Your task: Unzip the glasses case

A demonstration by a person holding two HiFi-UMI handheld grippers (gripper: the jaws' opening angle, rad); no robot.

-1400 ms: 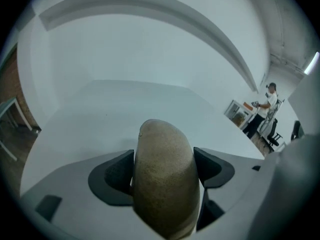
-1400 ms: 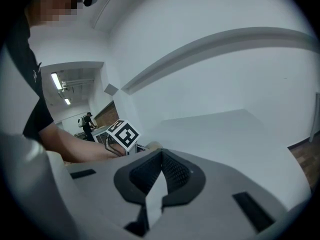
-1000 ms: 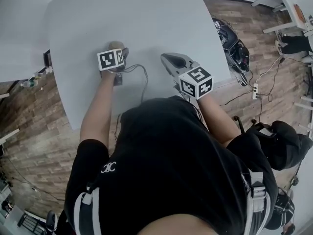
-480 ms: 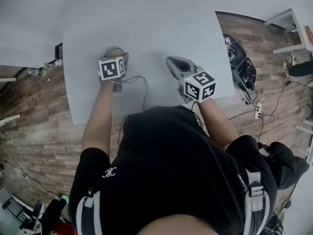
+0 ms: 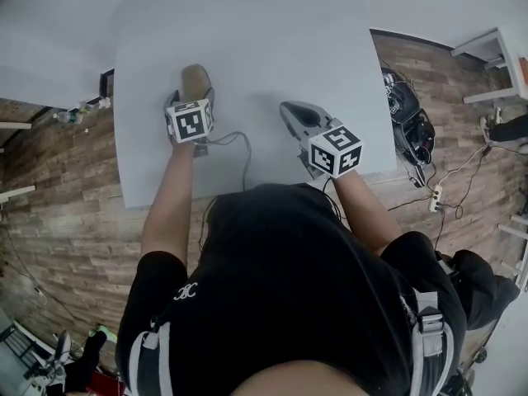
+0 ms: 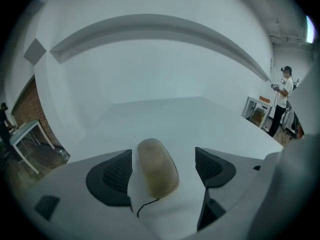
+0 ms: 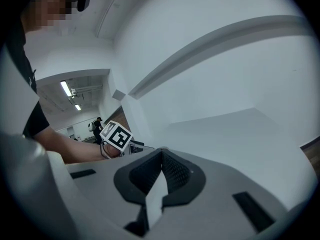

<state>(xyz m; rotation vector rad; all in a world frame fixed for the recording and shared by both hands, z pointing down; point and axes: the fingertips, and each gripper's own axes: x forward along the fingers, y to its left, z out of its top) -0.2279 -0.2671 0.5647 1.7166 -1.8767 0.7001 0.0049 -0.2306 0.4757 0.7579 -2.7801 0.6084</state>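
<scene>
A tan oval glasses case [image 5: 195,81] lies on the white table [image 5: 272,48], left of middle. In the left gripper view the case [image 6: 157,166] sits between the two dark pads with a gap on each side, and a thin black zip cord [image 6: 145,208] trails from its near end. My left gripper [image 5: 195,99] hangs just above the case's near end; its jaws are opening and nothing is pressed between them. My right gripper [image 5: 294,110] rests over the table to the right, shut with nothing in it [image 7: 162,156]. It stays well apart from the case.
A grey cable [image 5: 241,145] runs from the left gripper back across the table's near part. The table's right edge drops to a wood floor with black bags [image 5: 408,110] and a power strip [image 5: 435,196]. A person [image 6: 281,101] stands far off beside a white table.
My left gripper has lifted and drawn back off the case, so more of the tan case shows beyond the marker cube. The right gripper has barely moved.
</scene>
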